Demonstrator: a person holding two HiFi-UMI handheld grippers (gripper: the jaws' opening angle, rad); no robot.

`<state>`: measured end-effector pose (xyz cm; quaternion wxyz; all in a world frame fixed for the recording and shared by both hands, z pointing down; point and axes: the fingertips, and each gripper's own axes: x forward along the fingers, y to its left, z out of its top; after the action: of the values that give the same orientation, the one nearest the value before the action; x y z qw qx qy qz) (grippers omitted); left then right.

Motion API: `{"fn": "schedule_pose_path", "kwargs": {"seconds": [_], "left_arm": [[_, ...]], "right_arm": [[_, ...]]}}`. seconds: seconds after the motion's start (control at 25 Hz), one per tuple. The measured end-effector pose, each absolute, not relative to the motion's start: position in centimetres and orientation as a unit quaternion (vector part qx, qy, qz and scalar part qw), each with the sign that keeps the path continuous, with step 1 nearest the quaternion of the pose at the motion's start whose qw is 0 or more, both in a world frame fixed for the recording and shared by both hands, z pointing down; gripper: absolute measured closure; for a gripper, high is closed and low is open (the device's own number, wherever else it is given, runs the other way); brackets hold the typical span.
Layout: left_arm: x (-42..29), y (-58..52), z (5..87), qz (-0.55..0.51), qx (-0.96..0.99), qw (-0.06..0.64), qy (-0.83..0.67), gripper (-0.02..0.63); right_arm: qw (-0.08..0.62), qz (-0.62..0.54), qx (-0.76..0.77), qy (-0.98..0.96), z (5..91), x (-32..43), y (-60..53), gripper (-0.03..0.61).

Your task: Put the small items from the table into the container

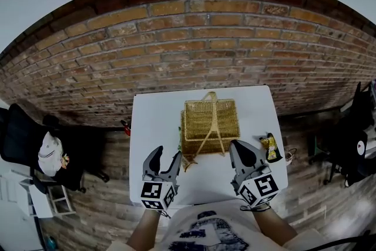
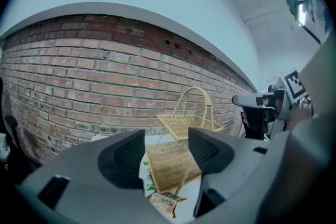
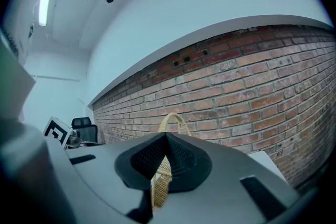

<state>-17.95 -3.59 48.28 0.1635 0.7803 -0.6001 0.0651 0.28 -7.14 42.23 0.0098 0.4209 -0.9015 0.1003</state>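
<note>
White table (image 1: 154, 120) holds everything. Left gripper (image 1: 166, 156): jaws apart, empty, poised over snack packet (image 2: 164, 203) at basket's near left corner, likely next pick. Mid-table, wicker basket (image 1: 208, 120), handle up. Right gripper (image 1: 237, 148): jaws together, pinching basket's wicker edge, probably steadying it. Yellow packet (image 1: 271, 147) near right edge, not yet collected.

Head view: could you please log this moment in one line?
left tongs: open, near packet | right tongs: shut on basket | table: more snacks
</note>
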Motion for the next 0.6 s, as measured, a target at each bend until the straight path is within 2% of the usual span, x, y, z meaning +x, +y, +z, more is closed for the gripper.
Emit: {"fn": "schedule_pose_path", "kwargs": {"seconds": [0.16, 0.24, 0.6], "left_arm": [[-17.5, -3.5, 49.5, 0.071, 0.787, 0.168, -0.589, 0.243], [-17.2, -3.3, 50.6, 0.086, 0.791, 0.176, -0.579, 0.225], [-16.8, -2.3, 56.4, 0.147, 0.794, 0.186, -0.560, 0.227]], "right_arm": [[0.014, 0.104, 0.420, -0.901, 42.5, 0.2, -7.2, 0.561], [0.018, 0.107, 0.420, -0.901, 42.7, 0.2, -7.1, 0.561], [0.028, 0.104, 0.408, -0.906, 42.8, -0.1, -6.9, 0.561]]}}
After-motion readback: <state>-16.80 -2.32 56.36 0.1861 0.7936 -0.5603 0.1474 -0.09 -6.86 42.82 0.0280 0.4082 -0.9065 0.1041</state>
